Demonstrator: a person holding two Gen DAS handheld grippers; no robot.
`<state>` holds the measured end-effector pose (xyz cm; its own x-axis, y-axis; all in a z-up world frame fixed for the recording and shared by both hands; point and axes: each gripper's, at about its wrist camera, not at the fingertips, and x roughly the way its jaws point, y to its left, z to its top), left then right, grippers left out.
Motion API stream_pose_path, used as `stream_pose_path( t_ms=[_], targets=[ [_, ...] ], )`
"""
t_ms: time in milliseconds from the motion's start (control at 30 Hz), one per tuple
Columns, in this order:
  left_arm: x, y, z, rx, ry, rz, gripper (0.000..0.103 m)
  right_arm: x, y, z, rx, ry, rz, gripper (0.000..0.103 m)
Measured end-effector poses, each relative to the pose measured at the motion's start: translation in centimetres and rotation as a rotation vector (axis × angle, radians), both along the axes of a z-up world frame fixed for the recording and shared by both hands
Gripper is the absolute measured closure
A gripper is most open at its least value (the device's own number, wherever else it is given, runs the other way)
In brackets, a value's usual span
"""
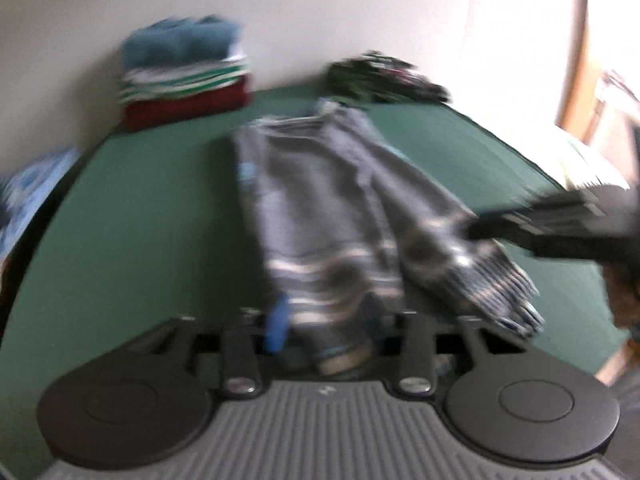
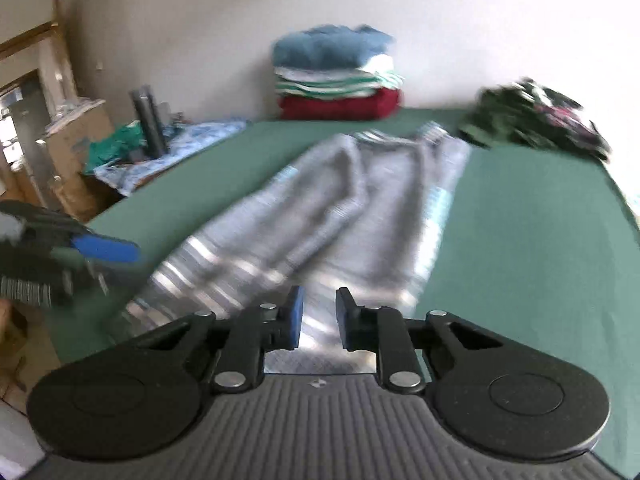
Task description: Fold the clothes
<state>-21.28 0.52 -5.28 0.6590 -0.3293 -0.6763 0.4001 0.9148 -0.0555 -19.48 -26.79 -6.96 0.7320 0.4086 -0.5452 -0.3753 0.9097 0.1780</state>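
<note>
With the grey striped sweater [image 2: 352, 208] spread mid-table [image 2: 520, 240], the left gripper [image 1: 324, 328] is clenched on its near hem while the right gripper [image 2: 318, 312] straddles the hem, pads apparently not pinching, so the next move calls for a firm right grip before folding away.

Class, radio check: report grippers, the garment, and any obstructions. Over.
Left gripper shut on grey sweater hem. Right gripper astride the hem, grip unclear through blur. Sweater flat on green table, unfolded. Folded stack and dark pile behind, clear.
</note>
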Motion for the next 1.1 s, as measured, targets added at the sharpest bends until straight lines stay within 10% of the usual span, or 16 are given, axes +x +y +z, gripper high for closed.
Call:
stream_pose_path(
  t_ms=[167,433,833,1100],
  targets=[
    [2.1,3.2,-1.5,-0.112,0.151,0.104,0.099,-1.4,-2.6,-1.2,0.070,0.138,-0.033,0.076],
    [3.5,2.9,-3.1,-0.156,0.270,-0.003,0.096,-2.4,-3.1,-1.9,0.156,0.229,-0.102,0.065],
    [4.6,4.4,-3.2,-0.259,0.371,-0.016,0.052,-2.2,-1.8,-1.9,0.190,0.287,-0.068,0.063],
    [4.3,4.4,-1.8,-0.230,0.361,-0.064,0.043,-3.3,-0.6,0.8,0.069,0.189,-0.069,0.064]
  ],
)
